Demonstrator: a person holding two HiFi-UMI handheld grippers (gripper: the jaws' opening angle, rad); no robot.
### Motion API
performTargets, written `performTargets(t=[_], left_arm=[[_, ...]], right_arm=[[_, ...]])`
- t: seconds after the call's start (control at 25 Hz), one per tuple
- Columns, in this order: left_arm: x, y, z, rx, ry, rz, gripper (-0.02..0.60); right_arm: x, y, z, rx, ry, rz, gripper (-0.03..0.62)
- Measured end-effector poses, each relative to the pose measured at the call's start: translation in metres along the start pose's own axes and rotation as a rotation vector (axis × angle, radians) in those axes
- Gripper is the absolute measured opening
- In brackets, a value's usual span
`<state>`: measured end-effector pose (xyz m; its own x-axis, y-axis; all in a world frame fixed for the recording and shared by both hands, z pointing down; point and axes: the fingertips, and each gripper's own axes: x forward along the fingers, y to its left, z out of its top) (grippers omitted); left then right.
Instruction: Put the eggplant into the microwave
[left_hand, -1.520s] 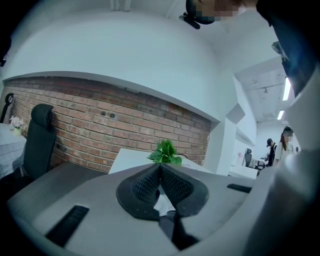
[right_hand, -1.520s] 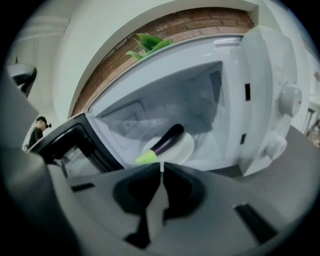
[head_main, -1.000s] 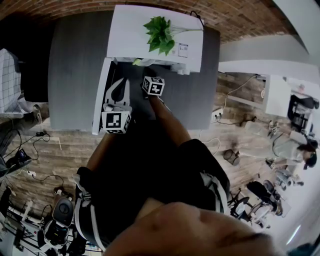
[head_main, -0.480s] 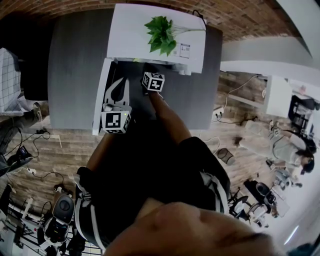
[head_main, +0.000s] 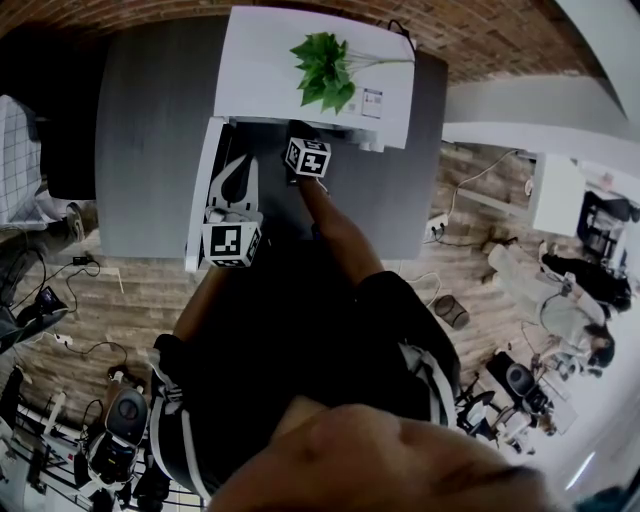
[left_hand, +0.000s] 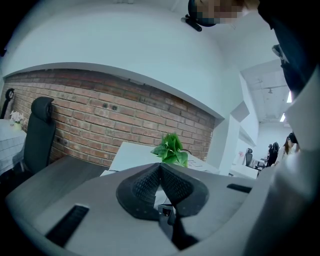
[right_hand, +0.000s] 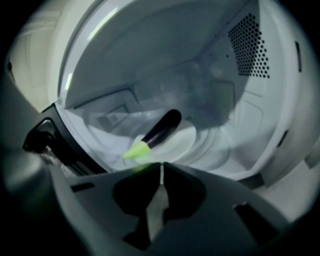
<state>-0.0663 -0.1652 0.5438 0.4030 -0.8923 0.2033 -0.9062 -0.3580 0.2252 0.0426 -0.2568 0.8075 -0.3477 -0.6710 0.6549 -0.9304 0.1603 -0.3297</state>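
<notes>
Head view: a grey bench (head_main: 150, 130) fills the upper part of the frame and carries a white microwave (head_main: 262, 60) at top centre, a green plant (head_main: 322, 68) on its roof. The microwave door (head_main: 203, 190) stands swung open at the left of the cavity. The left gripper (left_hand: 160, 167) hovers beside the open door, its fingers pressed together on nothing. The right gripper (right_hand: 161, 167) points down into the cavity mouth, its fingers likewise closed and empty. Right gripper view: the eggplant (right_hand: 161, 130) lies inside the microwave on the turntable plate (right_hand: 187, 142), at frame centre, dark body slanting to upper right, green stem end at lower left, just above the fingertips and apart from them
</notes>
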Motion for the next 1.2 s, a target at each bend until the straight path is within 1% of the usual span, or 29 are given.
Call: performTargets(t=[0.28, 0.6, 0.76, 0.88, 1.2], left_arm=[[0.001, 0.001, -0.001, -0.005, 0.006, 0.002, 0.035], [-0.003, -0.003, 0.003, 0.005, -0.007, 0.001, 0.035], [-0.008, -0.008, 0.006, 0.023, -0.021, -0.004, 0.035], [-0.015, -0.012, 0.008, 0.021, -0.028, -0.001, 0.035], [-0.036, -0.026, 0.022, 0.038, -0.073, -0.001, 0.035]], right_arm=[[0.003, -0.005, 0.005, 0.0, -0.004, -0.01, 0.043], [-0.004, -0.004, 0.007, -0.001, -0.015, -0.009, 0.043], [-0.013, -0.004, 0.005, 0.017, -0.023, -0.008, 0.043], [-0.021, -0.004, 0.002, 0.027, -0.029, -0.008, 0.043], [-0.053, -0.002, -0.002, 0.012, -0.041, -0.013, 0.043]])
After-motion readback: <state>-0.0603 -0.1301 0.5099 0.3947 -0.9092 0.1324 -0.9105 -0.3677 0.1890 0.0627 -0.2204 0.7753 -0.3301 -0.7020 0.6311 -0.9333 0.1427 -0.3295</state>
